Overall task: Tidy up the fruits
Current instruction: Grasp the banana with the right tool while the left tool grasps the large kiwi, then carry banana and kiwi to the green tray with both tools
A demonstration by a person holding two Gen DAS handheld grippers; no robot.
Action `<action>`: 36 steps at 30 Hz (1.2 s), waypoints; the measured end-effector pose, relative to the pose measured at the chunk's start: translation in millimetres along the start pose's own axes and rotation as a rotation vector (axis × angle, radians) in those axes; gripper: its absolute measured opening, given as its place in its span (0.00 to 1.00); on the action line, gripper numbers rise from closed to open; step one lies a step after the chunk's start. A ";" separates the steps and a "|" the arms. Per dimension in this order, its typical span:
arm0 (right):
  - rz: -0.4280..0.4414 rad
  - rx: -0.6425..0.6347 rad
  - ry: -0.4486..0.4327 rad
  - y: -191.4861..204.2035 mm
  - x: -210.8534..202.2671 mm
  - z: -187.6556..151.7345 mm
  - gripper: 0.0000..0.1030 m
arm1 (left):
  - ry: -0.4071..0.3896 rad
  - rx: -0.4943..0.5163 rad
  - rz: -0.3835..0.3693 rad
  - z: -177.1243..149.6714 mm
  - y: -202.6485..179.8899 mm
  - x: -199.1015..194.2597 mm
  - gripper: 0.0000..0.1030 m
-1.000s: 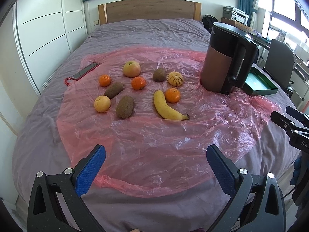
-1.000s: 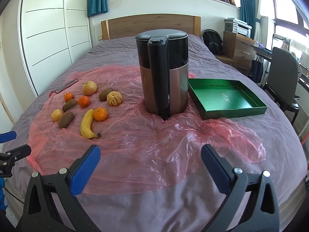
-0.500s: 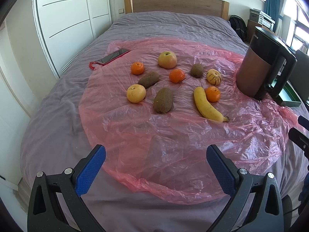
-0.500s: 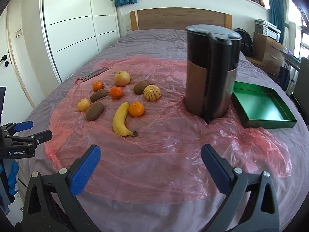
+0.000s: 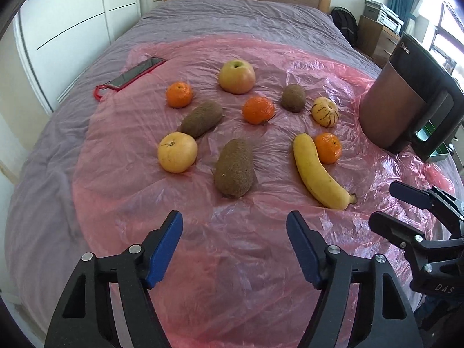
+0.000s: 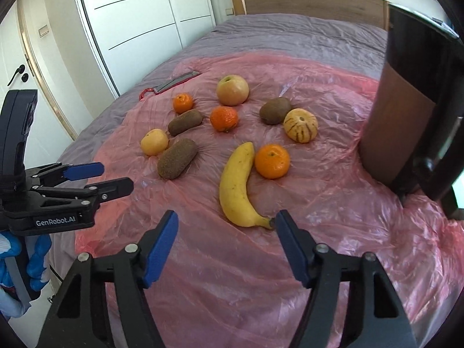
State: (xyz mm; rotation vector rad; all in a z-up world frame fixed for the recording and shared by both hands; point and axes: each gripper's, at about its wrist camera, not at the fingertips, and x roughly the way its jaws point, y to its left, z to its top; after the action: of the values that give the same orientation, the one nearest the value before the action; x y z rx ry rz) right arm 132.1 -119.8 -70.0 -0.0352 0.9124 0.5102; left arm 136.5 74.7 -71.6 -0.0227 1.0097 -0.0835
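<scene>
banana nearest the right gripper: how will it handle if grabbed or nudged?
The banana is curved and lies flat, so it would probably pivot rather than roll. Its peel looks smooth and soft; a hard pinch may bruise it. The pink plastic sheet beneath looks loose and slick, so a push may drag the film and the orange beside it.

Bedroom: bed (image 5: 237, 14), wardrobe (image 6: 139, 14)

Kettle (image 5: 406, 101) reads "Midea"; left gripper (image 6: 116, 178), "GenRobot.AI".

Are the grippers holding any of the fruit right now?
No. The left gripper and the right gripper are both open with nothing between their fingers. The banana lies just ahead of the right one, untouched.
</scene>
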 end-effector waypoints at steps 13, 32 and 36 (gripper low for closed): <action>0.024 -0.010 0.173 -9.7 87.9 23.3 0.49 | 0.123 0.065 -0.030 35.4 -1.4 80.3 0.49; 0.092 0.047 0.204 -15.8 102.1 30.7 0.25 | 0.102 -0.019 -0.072 37.9 13.1 83.1 0.35; 0.104 0.037 0.168 -9.3 79.9 33.0 0.25 | 0.066 -0.042 -0.064 37.3 15.6 65.5 0.35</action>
State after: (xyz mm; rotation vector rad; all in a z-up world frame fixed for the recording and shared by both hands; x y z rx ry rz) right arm 200.9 -87.4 -112.3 0.0031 1.0916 0.5937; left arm 203.6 84.3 -108.0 -0.0914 1.0765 -0.1217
